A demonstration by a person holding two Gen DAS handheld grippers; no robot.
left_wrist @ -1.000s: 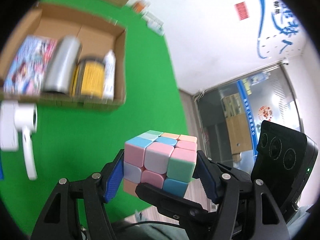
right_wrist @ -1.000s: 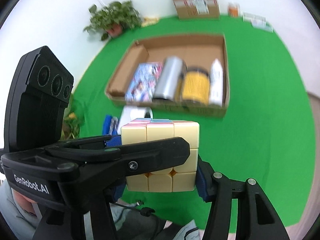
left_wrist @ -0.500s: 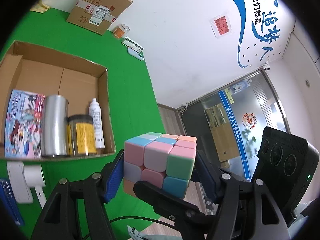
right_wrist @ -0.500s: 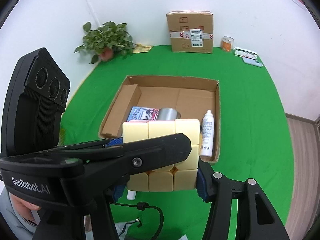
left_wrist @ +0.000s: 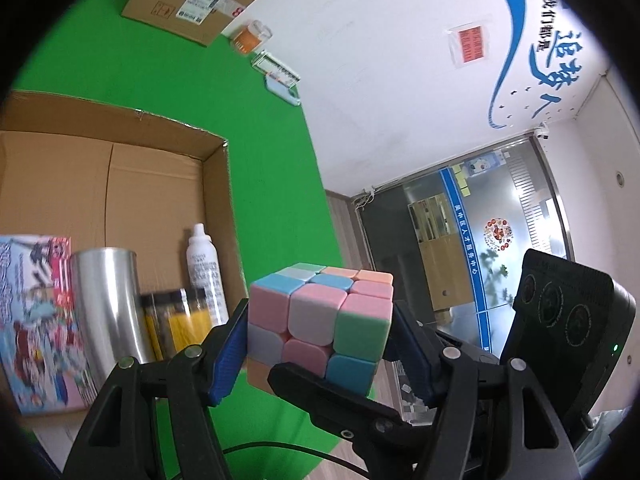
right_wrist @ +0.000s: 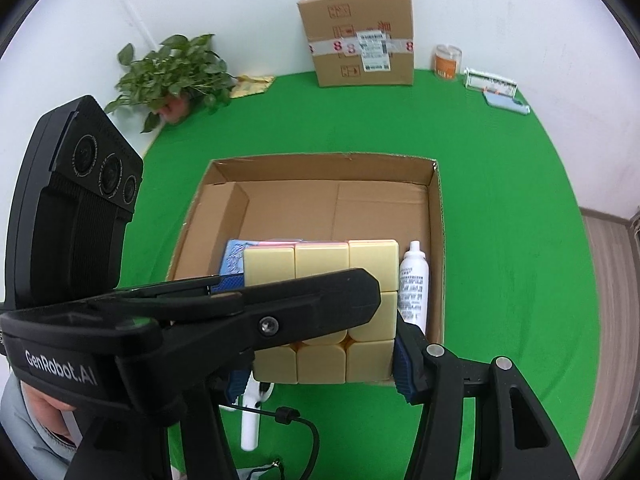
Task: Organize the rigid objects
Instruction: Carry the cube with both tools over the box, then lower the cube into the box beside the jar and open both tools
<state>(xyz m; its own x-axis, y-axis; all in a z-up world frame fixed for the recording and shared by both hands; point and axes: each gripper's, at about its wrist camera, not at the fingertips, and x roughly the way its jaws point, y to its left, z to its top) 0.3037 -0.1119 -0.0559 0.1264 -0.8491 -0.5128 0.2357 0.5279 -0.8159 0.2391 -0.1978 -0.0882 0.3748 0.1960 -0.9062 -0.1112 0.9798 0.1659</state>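
Both tools (left_wrist: 320,340) clamping cube (left_wrist: 320,320)

A pastel puzzle cube (left_wrist: 320,328) was held upright above the open cardboard box (right_wrist: 436,240). In that box a picture book (left_wrist: 36,320), steel tumbler (left_wrist: 108,304), yellow jar (left_wrist: 180,320) and white spray bottle (right_wrist: 414,288) lay in a row.

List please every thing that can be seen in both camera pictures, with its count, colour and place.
puzzle cube: 1, pastel, held between both grippers
open carton: 1, brown, on green mat
booklet: 1, colourful, in carton
steel cup: 1, silver, in carton
jar: 1, yellow, in carton
spray bottle: 1, white, in carton
sealed box: 1, brown, by wall
potted plant: 1, green, far corner
left hand-held gripper: black, shut on cube
right hand-held gripper: black, shut on cube
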